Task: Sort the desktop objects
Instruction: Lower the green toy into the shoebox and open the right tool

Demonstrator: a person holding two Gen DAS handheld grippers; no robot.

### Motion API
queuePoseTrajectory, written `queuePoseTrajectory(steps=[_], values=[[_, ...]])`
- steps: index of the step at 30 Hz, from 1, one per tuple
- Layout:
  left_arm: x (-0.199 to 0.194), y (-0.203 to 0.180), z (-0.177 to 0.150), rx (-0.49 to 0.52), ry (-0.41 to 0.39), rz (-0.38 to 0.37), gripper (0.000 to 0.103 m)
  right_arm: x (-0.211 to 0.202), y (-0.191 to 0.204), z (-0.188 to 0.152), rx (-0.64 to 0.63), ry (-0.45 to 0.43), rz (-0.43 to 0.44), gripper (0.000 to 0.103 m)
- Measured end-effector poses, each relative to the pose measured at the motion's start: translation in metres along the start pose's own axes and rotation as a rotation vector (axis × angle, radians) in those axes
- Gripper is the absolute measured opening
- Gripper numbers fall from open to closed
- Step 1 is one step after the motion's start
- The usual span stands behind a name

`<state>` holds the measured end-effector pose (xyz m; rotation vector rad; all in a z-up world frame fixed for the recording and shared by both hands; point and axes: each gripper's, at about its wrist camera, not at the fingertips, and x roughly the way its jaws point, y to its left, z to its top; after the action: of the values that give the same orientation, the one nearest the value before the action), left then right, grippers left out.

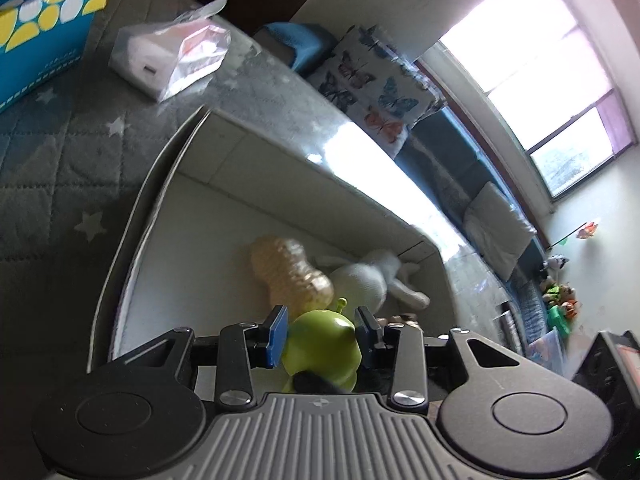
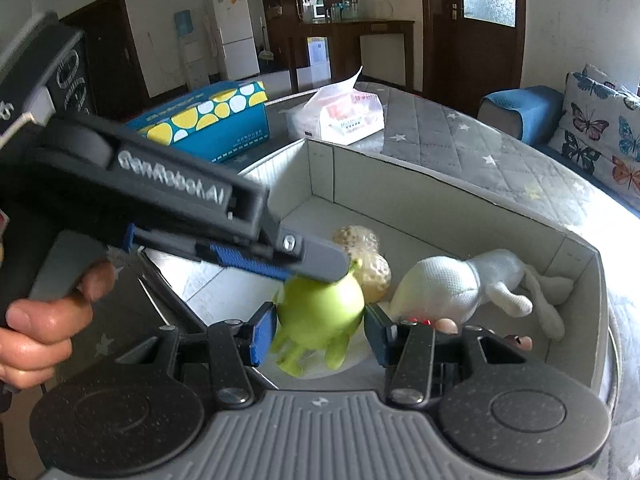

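A green toy figure with small legs is held over the open white box. My left gripper has its jaws against the toy's sides. In the right wrist view the toy also sits between the blue pads of my right gripper, while the left gripper reaches in from the left and grips the toy from above. A tan peanut-shaped toy and a white plush rabbit lie in the box.
A blue tissue box with yellow and white dots and a plastic-wrapped tissue pack sit on the grey quilted surface behind the box. A butterfly cushion lies at the right.
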<state>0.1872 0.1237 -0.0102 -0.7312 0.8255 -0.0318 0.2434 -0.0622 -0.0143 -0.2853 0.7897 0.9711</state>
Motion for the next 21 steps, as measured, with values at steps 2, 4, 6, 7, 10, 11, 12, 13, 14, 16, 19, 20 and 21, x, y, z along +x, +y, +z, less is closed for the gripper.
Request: queuePoseTrajectory(steps=[2, 4, 6, 7, 10, 11, 12, 13, 14, 16, 19, 20, 21], values=[[0.001, 0.001, -0.002, 0.005, 0.002, 0.008, 0.039, -0.001, 0.000, 0.000, -0.003, -0.003, -0.004, 0.049], [0.000, -0.001, -0.003, 0.021, -0.003, 0.006, 0.039, -0.001, 0.002, 0.000, -0.008, -0.003, -0.007, 0.049], [0.001, -0.002, -0.003, 0.021, 0.001, 0.011, 0.039, -0.002, 0.002, 0.000, -0.004, -0.008, -0.010, 0.049], [0.001, -0.002, -0.004, 0.019, 0.002, 0.011, 0.039, -0.002, 0.002, 0.000, -0.002, -0.011, -0.011, 0.049], [-0.002, -0.003, -0.003, 0.014, -0.002, 0.003, 0.039, -0.008, 0.002, -0.001, 0.012, -0.034, -0.016, 0.049], [-0.004, -0.004, -0.003, 0.016, -0.005, 0.004, 0.039, -0.011, 0.003, -0.001, 0.015, -0.045, -0.020, 0.049], [-0.006, -0.005, -0.004, 0.022, -0.012, 0.006, 0.039, -0.015, 0.004, -0.002, 0.017, -0.058, -0.027, 0.049], [-0.008, -0.007, -0.004, 0.030, -0.021, 0.008, 0.039, -0.019, 0.004, -0.003, 0.019, -0.068, -0.030, 0.049], [-0.011, -0.009, -0.005, 0.037, -0.029, 0.011, 0.039, -0.025, 0.005, -0.005, 0.025, -0.083, -0.035, 0.049], [-0.015, -0.014, -0.007, 0.055, -0.044, 0.012, 0.039, -0.035, 0.006, -0.008, 0.034, -0.106, -0.042, 0.049], [-0.023, -0.022, -0.011, 0.081, -0.064, 0.012, 0.039, -0.050, 0.008, -0.016, 0.044, -0.136, -0.064, 0.050], [-0.025, -0.024, -0.012, 0.090, -0.071, 0.012, 0.039, -0.055, 0.009, -0.019, 0.048, -0.146, -0.071, 0.050], [-0.028, -0.027, -0.014, 0.099, -0.078, 0.012, 0.039, -0.060, 0.010, -0.021, 0.051, -0.156, -0.079, 0.051]])
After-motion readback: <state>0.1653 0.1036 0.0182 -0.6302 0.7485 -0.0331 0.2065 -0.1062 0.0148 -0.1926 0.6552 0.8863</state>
